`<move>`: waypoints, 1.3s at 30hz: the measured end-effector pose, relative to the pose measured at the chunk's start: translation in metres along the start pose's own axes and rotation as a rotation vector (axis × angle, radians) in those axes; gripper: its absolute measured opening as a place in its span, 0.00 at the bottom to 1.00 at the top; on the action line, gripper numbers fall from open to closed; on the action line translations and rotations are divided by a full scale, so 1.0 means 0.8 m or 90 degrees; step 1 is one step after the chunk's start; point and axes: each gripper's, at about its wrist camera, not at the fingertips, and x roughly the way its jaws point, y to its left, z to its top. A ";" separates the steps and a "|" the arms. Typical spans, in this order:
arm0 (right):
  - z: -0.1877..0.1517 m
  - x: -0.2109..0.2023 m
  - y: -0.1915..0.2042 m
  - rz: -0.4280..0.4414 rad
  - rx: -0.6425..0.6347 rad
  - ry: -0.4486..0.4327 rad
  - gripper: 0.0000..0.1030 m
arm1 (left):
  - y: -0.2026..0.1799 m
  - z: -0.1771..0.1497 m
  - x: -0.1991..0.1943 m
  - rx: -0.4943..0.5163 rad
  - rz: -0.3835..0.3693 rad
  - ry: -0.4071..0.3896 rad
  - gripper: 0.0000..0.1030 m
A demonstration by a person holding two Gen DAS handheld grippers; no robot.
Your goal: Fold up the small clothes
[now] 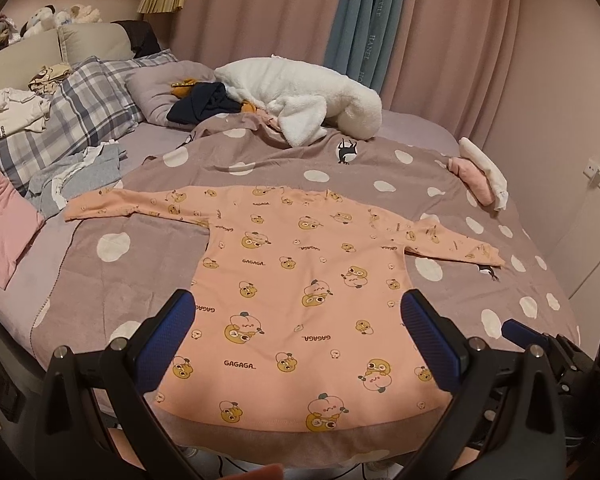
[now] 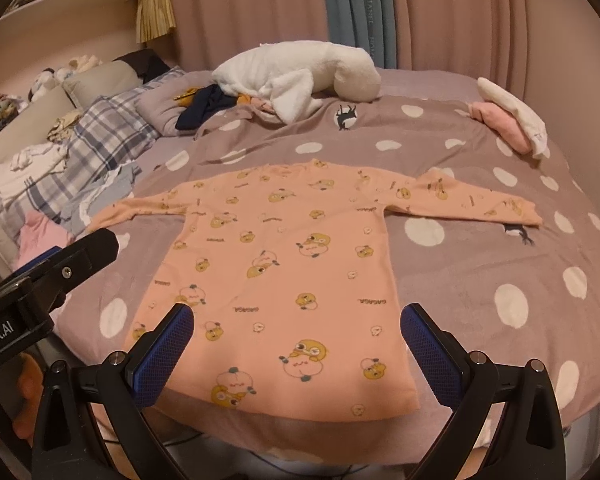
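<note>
While both grippers hang above the near edge of the bed, a small peach long-sleeved shirt (image 1: 296, 280) printed with cartoon chicks and the word "GAGAGA" lies flat and unfolded on a mauve blanket with white polka dots (image 1: 380, 164). Its long axis runs from the hem, nearest the cameras, to the neckline, which points away toward the curtains; both sleeves are spread out sideways, one to each side. The left gripper (image 1: 298, 330) is wide open with nothing between its blue pads, poised over the lower half of the shirt. The right gripper (image 2: 297, 340) is likewise spread wide and empty, above the hem. Beyond the shirt lie a white fleece garment (image 1: 300, 96), a dark navy garment (image 1: 200, 106) and a plaid pillow (image 1: 84, 108); a rolled pink and white bundle (image 1: 480, 176) sits at the far right of the bed. Pink curtains (image 1: 260, 8) with a blue-grey panel (image 1: 360, 20) close off the room behind.
</note>
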 end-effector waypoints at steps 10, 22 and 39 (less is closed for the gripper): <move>-0.002 -0.005 0.003 -0.009 -0.006 0.000 0.99 | 0.001 -0.002 -0.014 -0.009 -0.005 -0.003 1.00; -0.010 -0.008 -0.003 -0.016 0.006 0.009 0.99 | -0.006 -0.006 -0.021 0.002 0.000 -0.017 1.00; -0.014 -0.008 -0.007 -0.014 0.015 0.013 0.99 | -0.008 -0.008 -0.021 0.017 0.008 -0.016 1.00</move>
